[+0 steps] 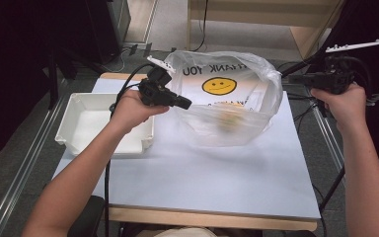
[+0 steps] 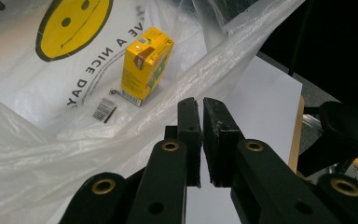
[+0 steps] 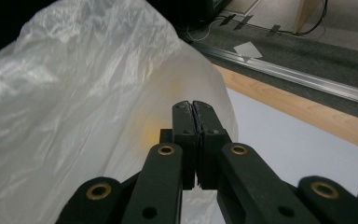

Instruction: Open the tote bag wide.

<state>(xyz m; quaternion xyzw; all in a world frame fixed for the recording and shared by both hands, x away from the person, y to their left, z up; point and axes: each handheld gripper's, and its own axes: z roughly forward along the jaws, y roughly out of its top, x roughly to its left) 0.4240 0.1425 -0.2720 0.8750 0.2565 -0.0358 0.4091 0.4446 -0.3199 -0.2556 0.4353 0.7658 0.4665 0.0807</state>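
Observation:
A clear plastic bag [image 1: 249, 69] printed with a yellow smiley [image 1: 219, 85] stands open at the back of the white table [image 1: 202, 173]. A yellow carton [image 2: 145, 65] lies inside it on the bag's bottom, and it is a yellow blur [image 1: 228, 118] through the film in the high view. My left gripper [image 1: 187, 103] is at the bag's left rim, its jaws [image 2: 200, 100] pinched together on the film edge. My right gripper [image 1: 285, 75] is at the right rim, jaws [image 3: 193, 103] shut with bag film [image 3: 74, 93] bunched against them. The bag mouth is spread between the two.
A white empty tray [image 1: 98, 123] sits at the table's left edge, just under my left hand. The table's front half is bare white board. Metal rails run along both sides of the table, and cables lie on the floor behind it.

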